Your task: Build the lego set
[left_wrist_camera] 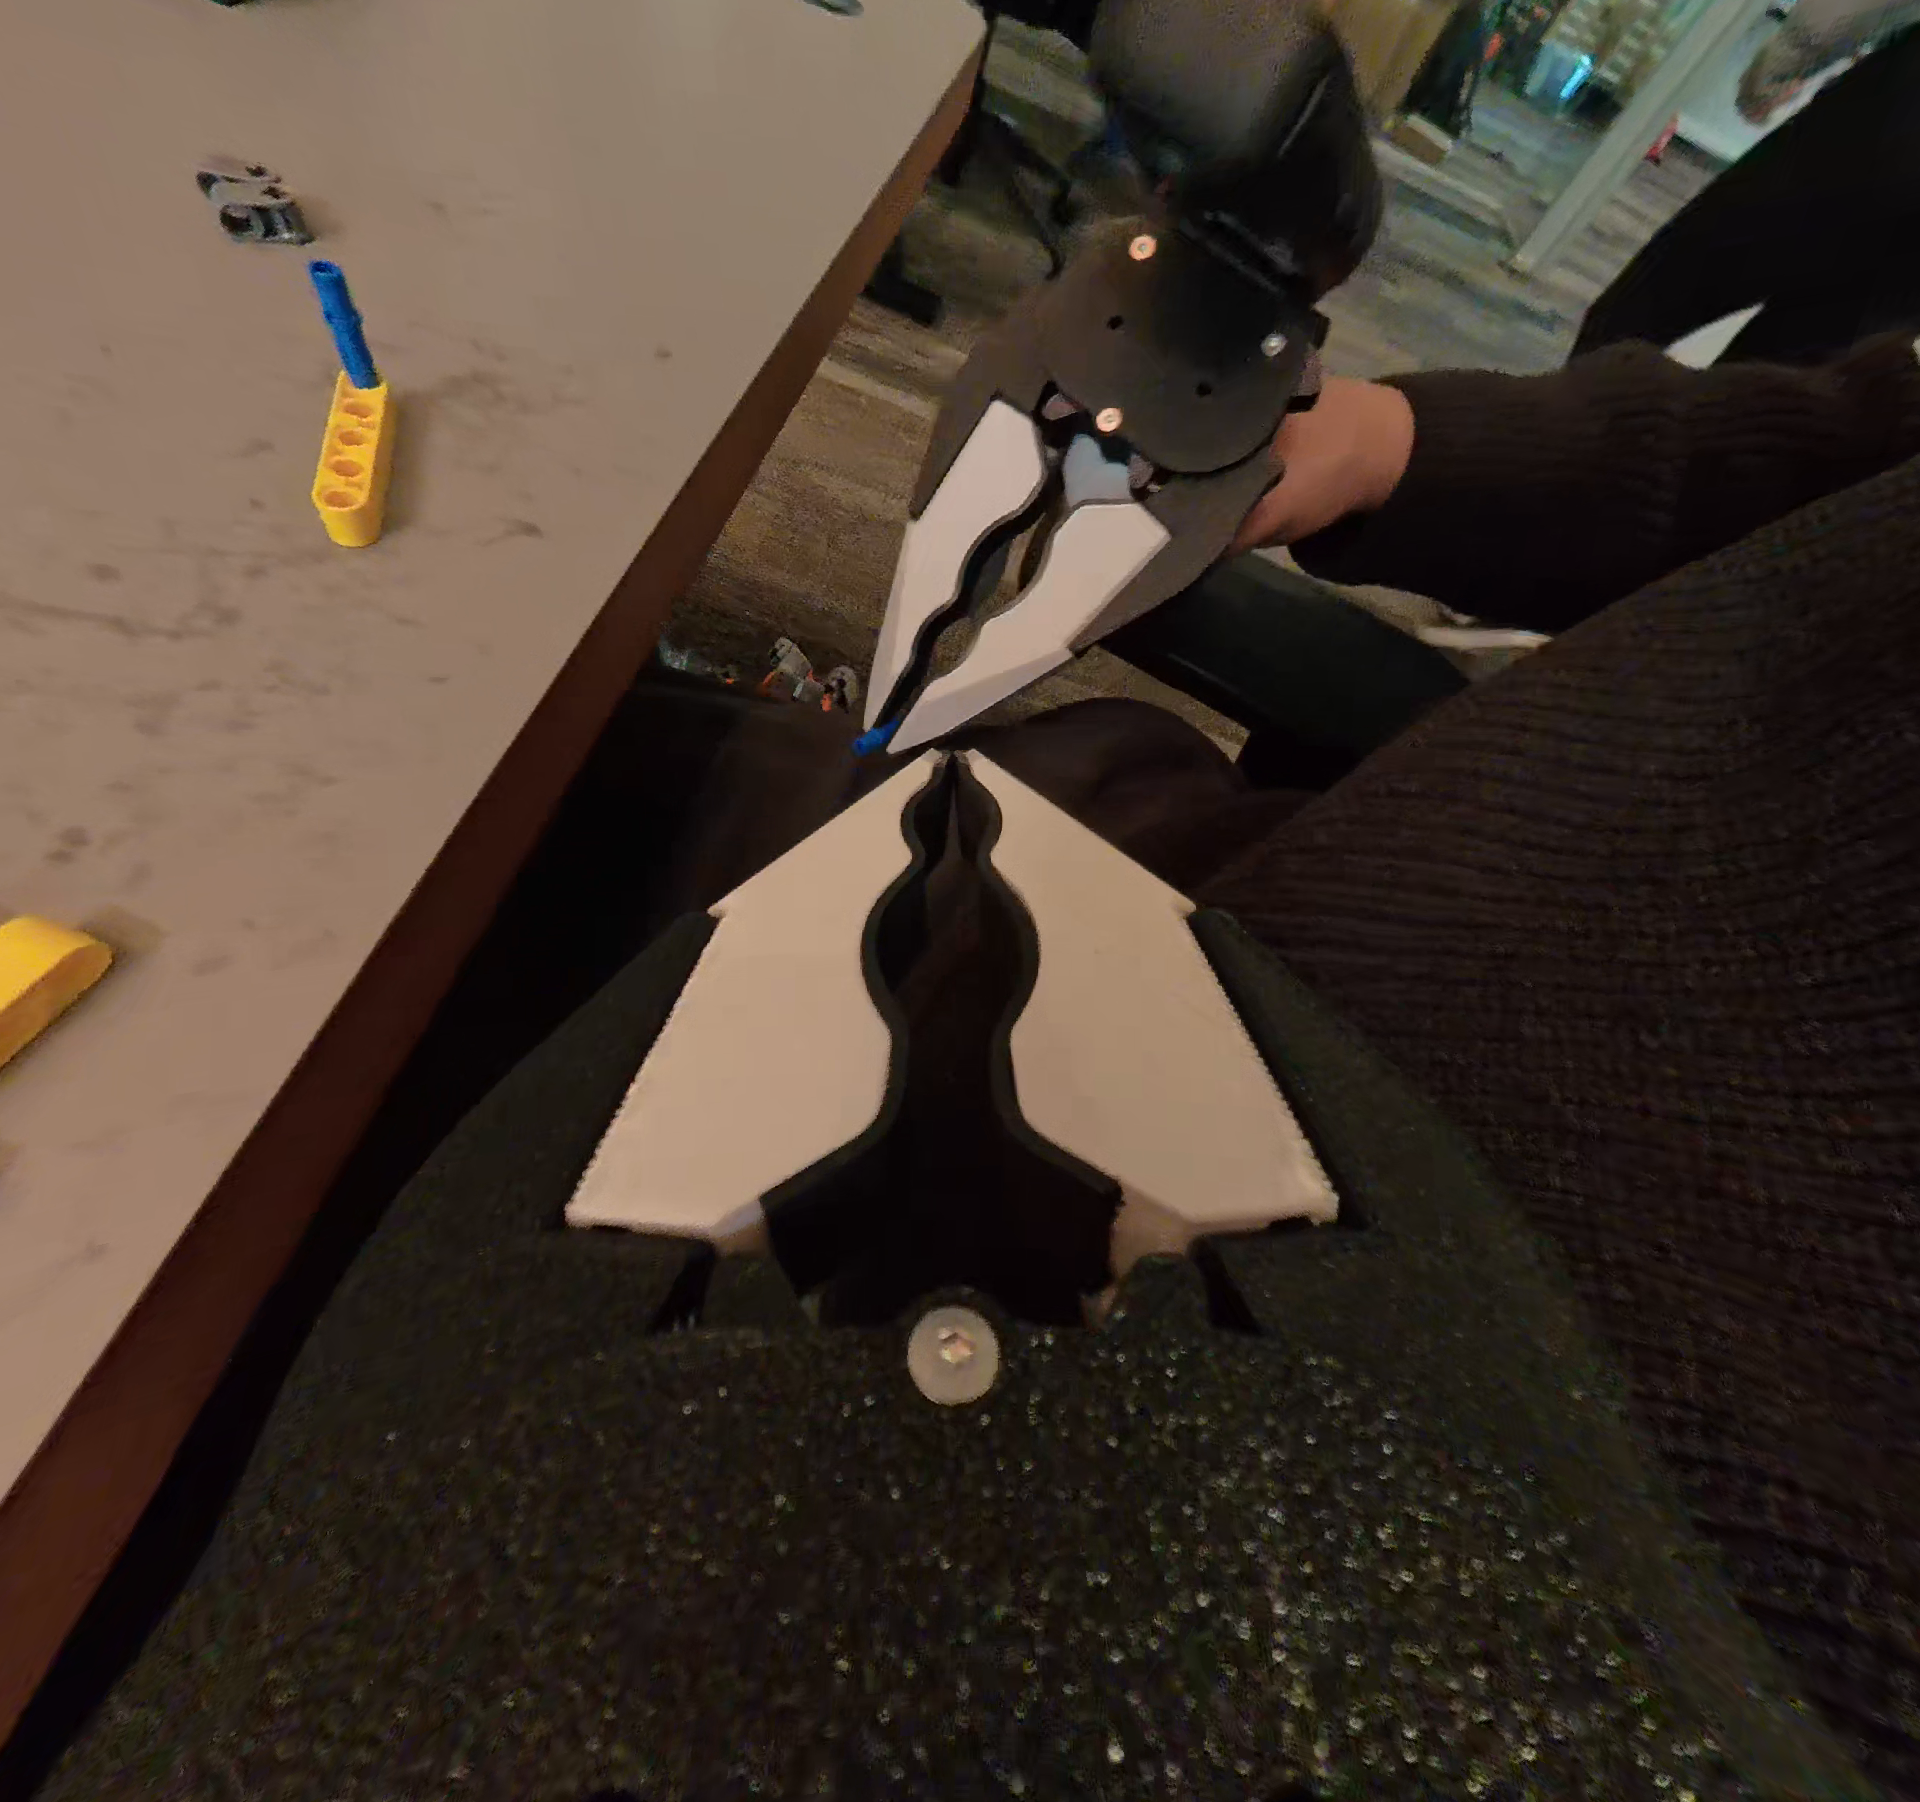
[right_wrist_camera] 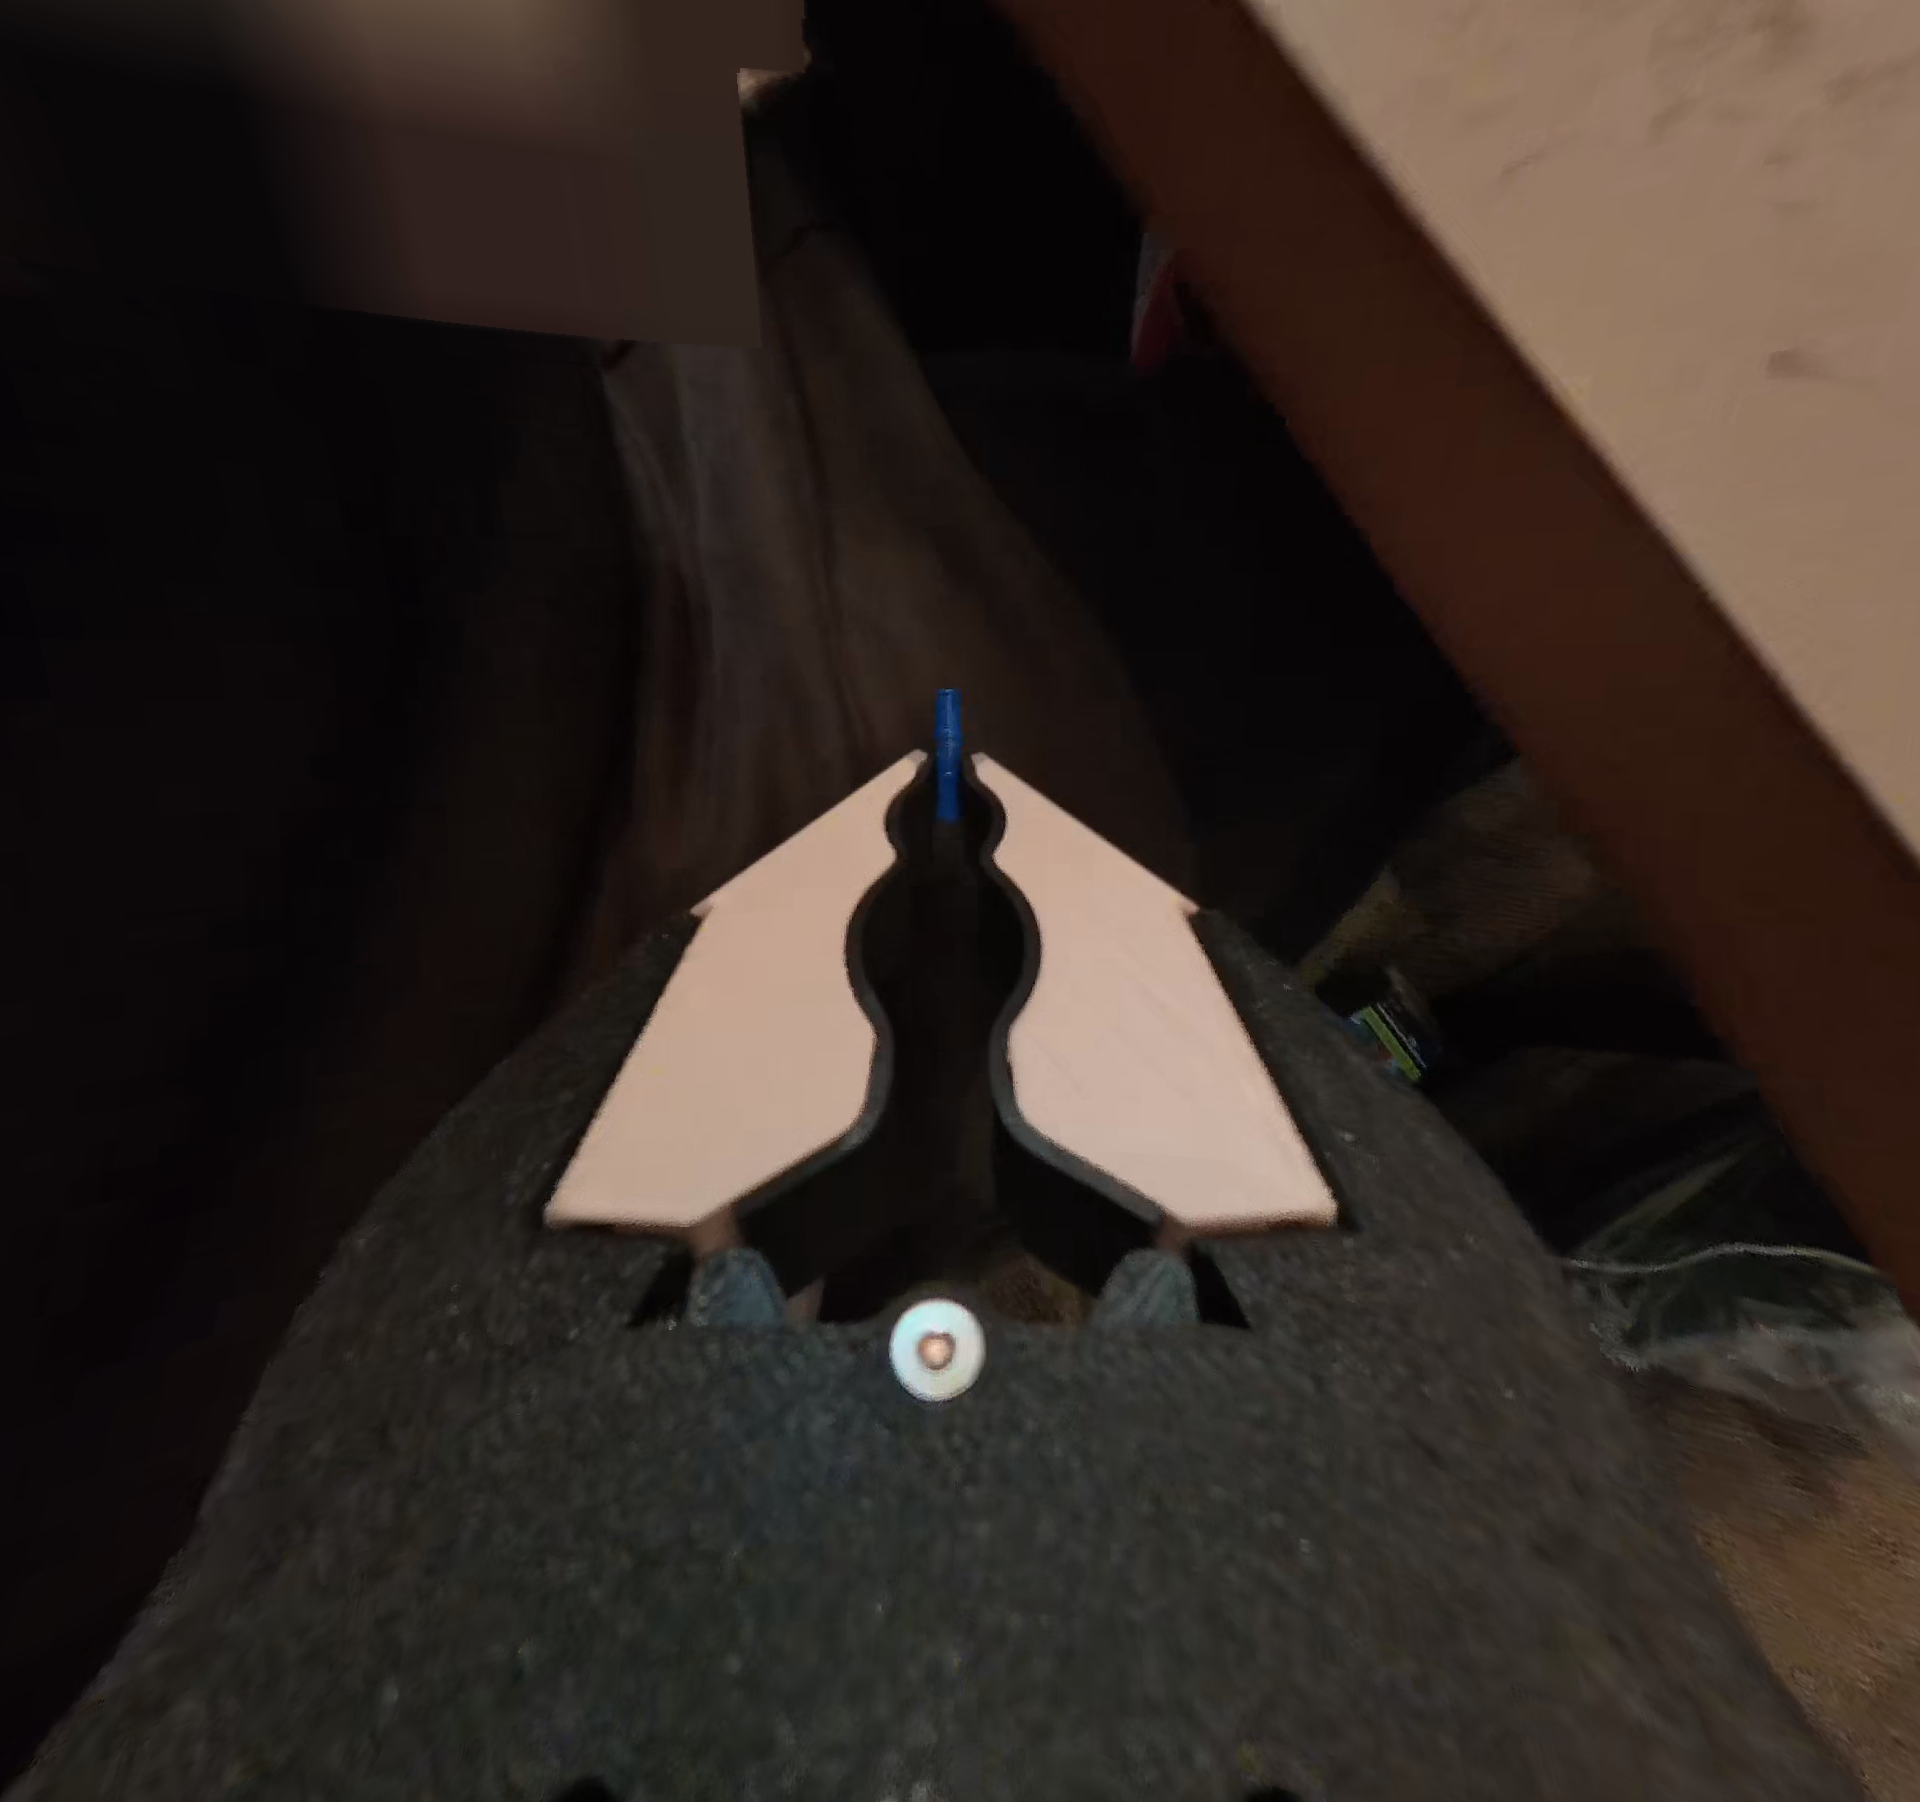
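A small blue pin (right_wrist_camera: 947, 753) was pinched at the very tips of the right claw (right_wrist_camera: 948, 765), its end poking out past them, off the tabletop's (left_wrist_camera: 582, 225) near edge and over a dark-clothed lap. The left claw (left_wrist_camera: 953, 765) was drawn together on nothing, tip almost meeting the right claw's tip. On the tabletop, well apart from both, a yellow holed beam (left_wrist_camera: 353, 459) lay with another blue pin (left_wrist_camera: 343, 324) standing in its far end; a grey connector piece (left_wrist_camera: 252, 204) lay beyond it.
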